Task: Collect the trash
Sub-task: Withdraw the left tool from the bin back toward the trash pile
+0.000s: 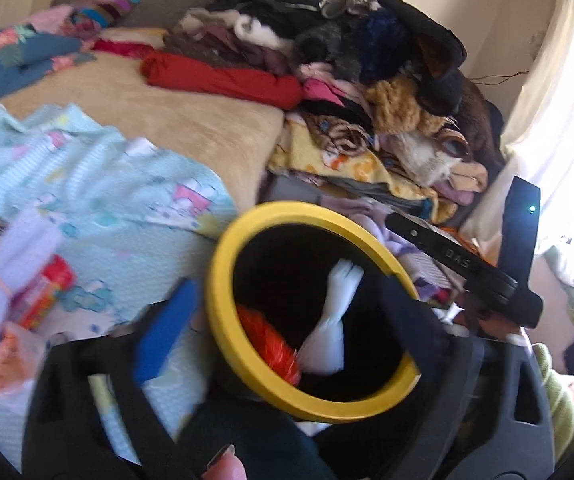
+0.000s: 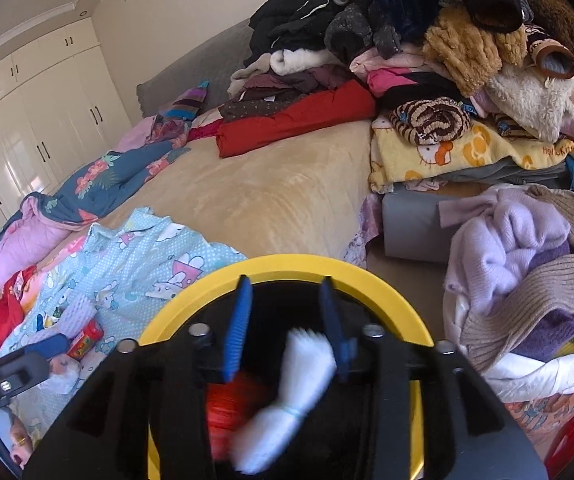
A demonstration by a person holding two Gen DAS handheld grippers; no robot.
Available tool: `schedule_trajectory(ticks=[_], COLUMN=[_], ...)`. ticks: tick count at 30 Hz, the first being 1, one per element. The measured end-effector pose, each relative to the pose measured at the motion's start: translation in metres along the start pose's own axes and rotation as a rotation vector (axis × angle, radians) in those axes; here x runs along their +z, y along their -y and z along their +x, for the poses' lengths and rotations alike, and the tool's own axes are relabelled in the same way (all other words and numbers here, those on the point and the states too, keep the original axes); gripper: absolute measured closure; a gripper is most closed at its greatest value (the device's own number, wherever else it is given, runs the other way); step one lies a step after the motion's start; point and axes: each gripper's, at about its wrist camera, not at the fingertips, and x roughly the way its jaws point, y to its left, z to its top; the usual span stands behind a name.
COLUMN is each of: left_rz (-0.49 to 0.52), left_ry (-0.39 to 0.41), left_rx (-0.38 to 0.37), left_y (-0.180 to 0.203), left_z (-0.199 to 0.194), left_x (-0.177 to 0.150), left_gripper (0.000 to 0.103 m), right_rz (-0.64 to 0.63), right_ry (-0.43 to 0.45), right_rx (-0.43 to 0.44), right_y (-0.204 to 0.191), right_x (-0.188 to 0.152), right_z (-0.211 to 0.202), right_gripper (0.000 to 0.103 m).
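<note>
A black bin with a yellow rim [image 1: 223, 320] [image 2: 287, 266] is held at the bed's edge. My left gripper [image 1: 287, 320] is shut on the bin's rim, blue pad [image 1: 167, 320] outside. Inside the bin lie a white twisted piece of trash [image 1: 335, 320] [image 2: 299, 384] and an orange-red crumpled piece [image 1: 267, 340] [image 2: 227, 404]. My right gripper [image 2: 287, 316] hovers over the bin's mouth, blue fingers [image 2: 239, 324] apart, the white piece falling free below them. A red snack packet [image 1: 43, 296] [image 2: 85, 338] and pale wrappers [image 1: 7, 276] lie on the light-blue sheet.
The beige bed [image 2: 267, 200] carries a light-blue printed sheet [image 2: 135, 256], a blue floral quilt [image 2: 99, 184] and a tall pile of clothes [image 2: 427, 60] at the right. A heap of knitwear [image 2: 527, 260] sits right of the bin. White wardrobes [image 2: 27, 120] stand far left.
</note>
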Motion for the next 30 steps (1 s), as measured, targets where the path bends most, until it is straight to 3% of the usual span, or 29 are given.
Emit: schedule_trajectory(ticks=[10,30], left_rz=[0.043,-0.041], left_ry=[0.119,0.240], left_rx=[0.132,0.262], left_y=[-0.010,-0.065], left_z=[-0.037,-0.093], left_x=[0.005,0.017], left_gripper=[0.011,0.011], right_rz=[-0.035,-0.189], right_ry=[0.015,0.023], right_rx=[0.086,0.197], right_y=[-0.042,-0.139], right_x=[0.003,-0.009], right_z=[-0.007,-0.016], right_gripper=[0.047,0.034])
